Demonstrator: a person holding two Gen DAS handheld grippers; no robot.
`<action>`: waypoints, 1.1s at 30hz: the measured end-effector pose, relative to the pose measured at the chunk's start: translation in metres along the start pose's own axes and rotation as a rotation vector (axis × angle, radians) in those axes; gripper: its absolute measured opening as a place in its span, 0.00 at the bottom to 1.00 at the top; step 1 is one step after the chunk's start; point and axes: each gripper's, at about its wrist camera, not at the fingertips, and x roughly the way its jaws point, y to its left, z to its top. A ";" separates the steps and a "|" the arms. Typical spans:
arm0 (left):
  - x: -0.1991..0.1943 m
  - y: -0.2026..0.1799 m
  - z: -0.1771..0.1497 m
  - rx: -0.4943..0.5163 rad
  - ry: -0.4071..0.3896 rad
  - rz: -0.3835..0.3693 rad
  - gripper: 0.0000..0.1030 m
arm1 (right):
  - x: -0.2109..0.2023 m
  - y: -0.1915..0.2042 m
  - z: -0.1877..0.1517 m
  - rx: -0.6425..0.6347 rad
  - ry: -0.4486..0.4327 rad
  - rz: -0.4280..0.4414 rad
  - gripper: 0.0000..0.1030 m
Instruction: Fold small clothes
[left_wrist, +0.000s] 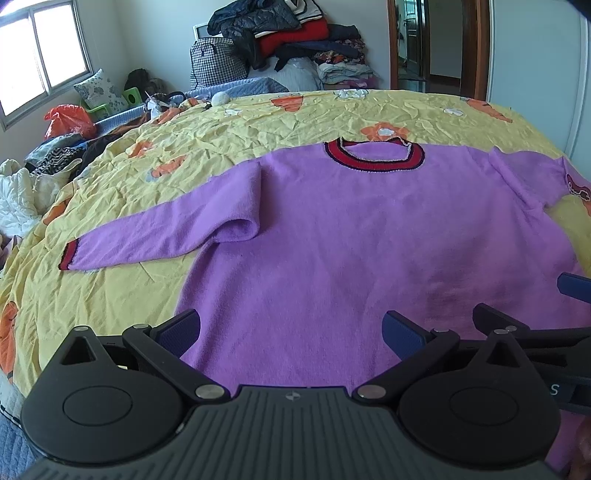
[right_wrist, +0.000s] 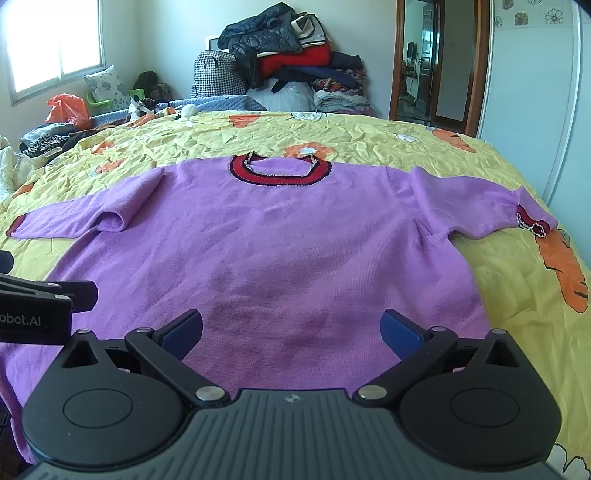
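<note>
The purple sweater (right_wrist: 280, 236) lay flat and unfolded on the bed (right_wrist: 424, 147), both sleeves out, while the left gripper (left_wrist: 291, 332) and right gripper (right_wrist: 291, 330) hovered with fingers spread, holding nothing

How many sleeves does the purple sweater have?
2. The left sleeve stretches out toward the window side of the bed. The right sleeve lies toward the wardrobe side, its red cuff by an orange carrot print. Neither is hidden.

Bright window (left_wrist: 40, 55) left; pale walls (right_wrist: 166, 40); wooden doorway (right_wrist: 432, 62) right; clothes pile (right_wrist: 291, 55) behind yellow bedspread (right_wrist: 388, 140).
</note>
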 end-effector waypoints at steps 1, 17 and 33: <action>0.000 -0.001 0.000 0.001 0.001 -0.001 1.00 | 0.000 0.000 0.000 0.000 -0.001 0.002 1.00; -0.001 -0.003 -0.001 0.002 0.008 -0.011 1.00 | 0.002 -0.002 0.000 0.006 0.006 0.009 1.00; 0.020 -0.011 -0.001 0.040 0.082 0.001 1.00 | 0.017 -0.005 -0.002 -0.027 0.027 -0.007 1.00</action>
